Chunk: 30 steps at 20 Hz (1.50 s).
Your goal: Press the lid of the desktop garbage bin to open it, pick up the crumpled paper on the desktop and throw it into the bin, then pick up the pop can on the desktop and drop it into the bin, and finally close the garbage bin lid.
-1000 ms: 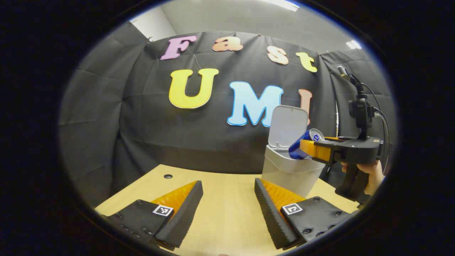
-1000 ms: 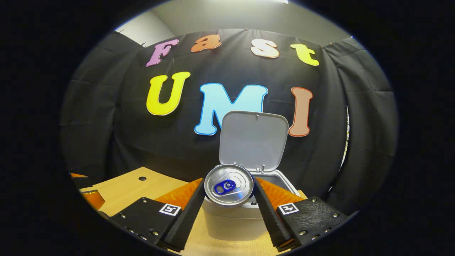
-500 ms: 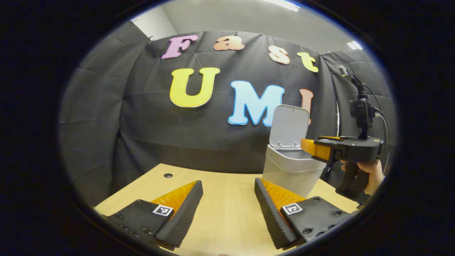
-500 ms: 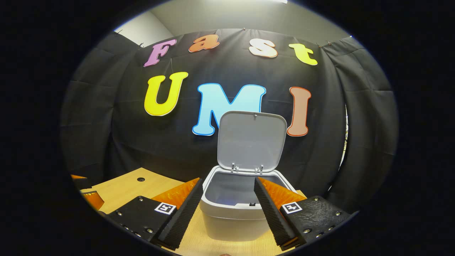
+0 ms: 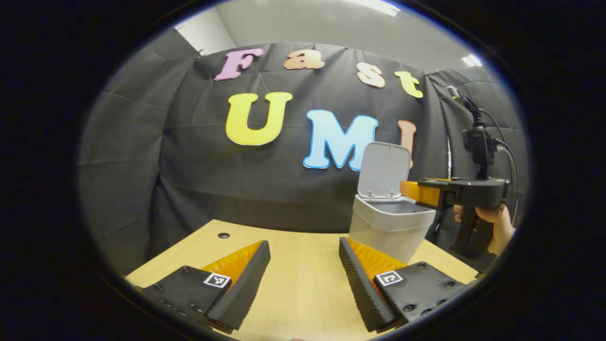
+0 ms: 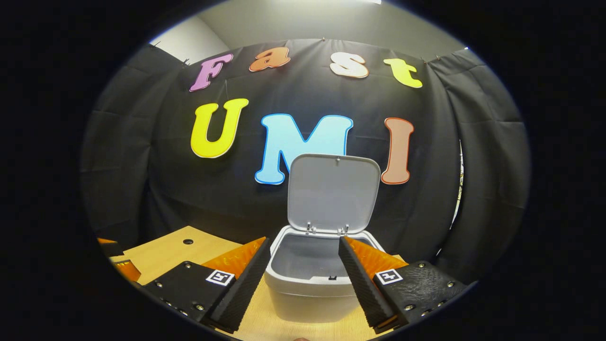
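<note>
The grey desktop bin (image 6: pixel 307 279) stands on the wooden table with its lid (image 6: pixel 334 192) swung up and standing upright behind the opening. My right gripper (image 6: pixel 303 279) hovers just above the bin's front rim, open, with nothing between its fingers. In the left gripper view the bin (image 5: pixel 388 227) is at the right, and the right gripper (image 5: pixel 412 192) is held by a hand (image 5: pixel 494 222) over its mouth. My left gripper (image 5: pixel 303 279) is open and empty above the table. The bin's inside is dark; its contents are hidden.
The light wooden table (image 5: pixel 293 265) has a small round cable hole (image 5: pixel 223 235) near its back left. The black cloth wall stands close behind the bin. The left gripper's fingers (image 6: pixel 118 265) peek in at the left edge of the right gripper view.
One second ago my right gripper held the pop can over the bin. It opened, the can is gone from its fingers, and the gripper has since risen slightly. The left gripper stayed still.
</note>
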{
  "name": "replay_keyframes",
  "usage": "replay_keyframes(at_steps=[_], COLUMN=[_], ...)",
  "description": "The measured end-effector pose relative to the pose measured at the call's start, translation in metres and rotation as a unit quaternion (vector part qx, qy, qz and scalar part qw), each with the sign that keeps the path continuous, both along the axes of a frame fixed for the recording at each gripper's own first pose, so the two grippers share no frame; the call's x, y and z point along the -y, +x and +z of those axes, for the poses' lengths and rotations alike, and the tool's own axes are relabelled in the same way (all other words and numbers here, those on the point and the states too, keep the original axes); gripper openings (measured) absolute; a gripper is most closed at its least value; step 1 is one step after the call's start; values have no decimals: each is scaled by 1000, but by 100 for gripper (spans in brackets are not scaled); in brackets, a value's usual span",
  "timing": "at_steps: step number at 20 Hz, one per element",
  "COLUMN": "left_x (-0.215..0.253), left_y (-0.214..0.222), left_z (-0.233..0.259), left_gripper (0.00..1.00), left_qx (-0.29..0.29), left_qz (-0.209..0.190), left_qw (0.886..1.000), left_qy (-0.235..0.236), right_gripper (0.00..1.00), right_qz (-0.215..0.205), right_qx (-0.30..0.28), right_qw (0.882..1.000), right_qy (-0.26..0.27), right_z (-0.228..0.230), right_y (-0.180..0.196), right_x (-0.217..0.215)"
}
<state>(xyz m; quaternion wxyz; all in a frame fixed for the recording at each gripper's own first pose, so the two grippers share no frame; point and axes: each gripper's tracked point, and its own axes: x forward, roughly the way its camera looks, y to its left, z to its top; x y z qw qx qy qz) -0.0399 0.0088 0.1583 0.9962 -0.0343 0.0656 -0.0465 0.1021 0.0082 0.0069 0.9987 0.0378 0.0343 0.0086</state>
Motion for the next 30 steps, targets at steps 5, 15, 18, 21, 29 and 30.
replay_keyframes(at_steps=[5,15,18,21,29,30], left_x=[7,-11,-18,-24,-32,-32], left_y=[-1,-3,-7,-7,-8,-9], left_z=[5,12,11,10,7,7], left_gripper=[95,96,96,96,95,95], left_qx=[5,20,18,18,16,16], left_qz=[-21,-7,2,11,29,31], left_qw=[1000,1000,1000,1000,999,999], left_qy=[-6,-13,-15,-17,-25,-26], right_gripper=[93,93,93,93,93,93], right_qz=[-9,-35,-49,-61,-76,-77], right_qx=[-1,6,17,23,40,41], right_qw=[1000,999,999,998,996,996], right_qy=[0,-2,9,9,-8,-7], right_z=[24,66,79,90,110,111], right_y=[16,63,75,89,124,128], right_x=[10,37,45,52,60,60])
